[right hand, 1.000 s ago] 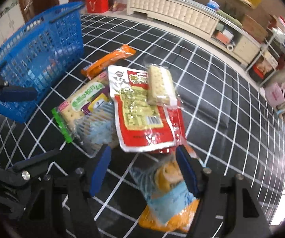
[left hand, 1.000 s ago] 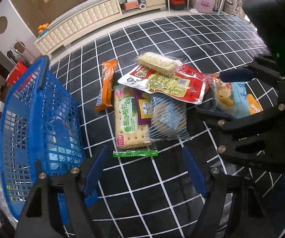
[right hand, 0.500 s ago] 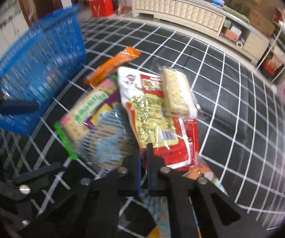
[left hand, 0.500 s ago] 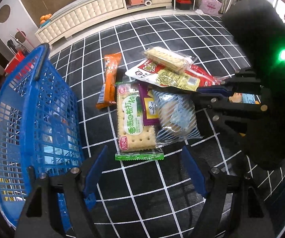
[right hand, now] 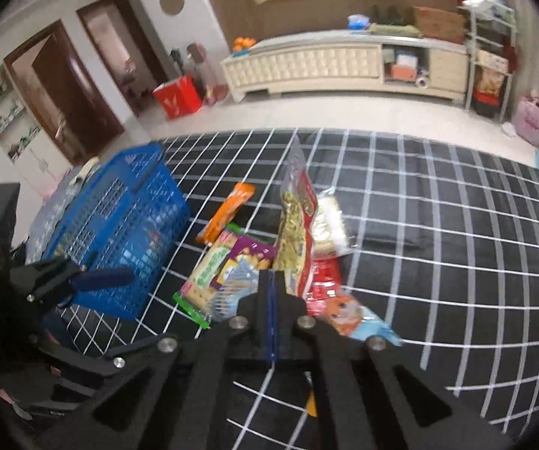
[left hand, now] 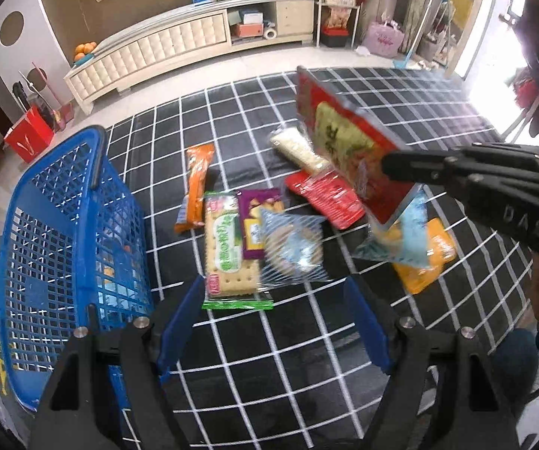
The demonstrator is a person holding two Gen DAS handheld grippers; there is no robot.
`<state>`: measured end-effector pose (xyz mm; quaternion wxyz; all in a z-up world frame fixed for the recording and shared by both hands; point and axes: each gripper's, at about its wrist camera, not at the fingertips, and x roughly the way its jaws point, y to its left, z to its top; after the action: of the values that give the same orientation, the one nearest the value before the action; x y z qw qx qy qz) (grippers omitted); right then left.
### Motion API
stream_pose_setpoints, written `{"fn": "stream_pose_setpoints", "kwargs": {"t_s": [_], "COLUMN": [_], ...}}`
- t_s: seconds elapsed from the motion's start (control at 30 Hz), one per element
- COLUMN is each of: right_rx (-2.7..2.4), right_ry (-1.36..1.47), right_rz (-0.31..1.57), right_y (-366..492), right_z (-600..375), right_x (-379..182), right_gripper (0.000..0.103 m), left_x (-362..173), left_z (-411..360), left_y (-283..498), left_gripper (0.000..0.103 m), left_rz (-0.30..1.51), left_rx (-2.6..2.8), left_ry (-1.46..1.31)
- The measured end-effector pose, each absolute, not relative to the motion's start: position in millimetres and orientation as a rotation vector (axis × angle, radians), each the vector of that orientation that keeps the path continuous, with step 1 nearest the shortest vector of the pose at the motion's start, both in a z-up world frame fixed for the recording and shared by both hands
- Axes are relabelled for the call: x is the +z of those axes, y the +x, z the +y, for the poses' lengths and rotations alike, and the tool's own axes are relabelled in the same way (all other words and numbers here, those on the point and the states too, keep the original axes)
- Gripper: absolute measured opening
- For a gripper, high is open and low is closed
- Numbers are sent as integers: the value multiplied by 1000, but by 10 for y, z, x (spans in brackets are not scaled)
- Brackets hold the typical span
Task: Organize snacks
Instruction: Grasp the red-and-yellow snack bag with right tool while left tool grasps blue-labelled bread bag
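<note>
My right gripper [right hand: 272, 276] is shut on the lower edge of a large red and yellow snack bag [right hand: 295, 221], which hangs lifted and tilted above the pile. In the left wrist view the same bag [left hand: 344, 146] is pinched by the right gripper [left hand: 386, 165] at the right. My left gripper [left hand: 273, 317] stands open over the black grid mat, holding nothing, just in front of a green cracker pack [left hand: 228, 251]. A blue basket [left hand: 63, 247] stands to the left.
On the mat lie an orange bar [left hand: 196, 187], a purple packet [left hand: 256, 221], a blue striped packet [left hand: 294, 253], a smaller red packet [left hand: 325, 198], a white cracker pack [left hand: 299, 146] and a light blue and orange packet [left hand: 415, 251]. A long cream cabinet [left hand: 164, 48] lines the far wall.
My right gripper shut on the big red bag and lifted it off the pile, uncovering a smaller red packet. The white cracker pack slid off it. The left gripper rose a little, still open.
</note>
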<state>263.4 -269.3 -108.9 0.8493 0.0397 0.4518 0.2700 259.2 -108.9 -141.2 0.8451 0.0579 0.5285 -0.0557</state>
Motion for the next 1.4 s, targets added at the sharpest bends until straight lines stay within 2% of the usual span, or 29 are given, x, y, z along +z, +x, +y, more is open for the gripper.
{"fn": "stream_pose_setpoints", "kwargs": {"t_s": [0.37, 0.93, 1.3, 1.37, 1.4], "right_rx": [340, 291, 303, 302, 301], "right_ry": [93, 135, 147, 144, 143], "right_rz": [932, 992, 1023, 1023, 1022], "right_y": [2387, 2403, 2386, 2361, 2349], "right_z": [-3380, -3807, -3781, -3773, -3768], "right_x": [-1044, -1429, -1527, -1509, -1497], "right_gripper": [2, 2, 2, 2, 2], "left_x": [-1363, -2074, -2396, -2439, -2456], "left_z": [-1601, -2376, -2454, -2442, -2426], "left_y": [2596, 3200, 3456, 3470, 3473], "left_gripper": [75, 75, 75, 72, 67], "left_rz": [1131, 1229, 1291, 1306, 1311], "left_rx": [-260, -410, -397, -402, -406], "left_ry": [111, 267, 226, 216, 203]}}
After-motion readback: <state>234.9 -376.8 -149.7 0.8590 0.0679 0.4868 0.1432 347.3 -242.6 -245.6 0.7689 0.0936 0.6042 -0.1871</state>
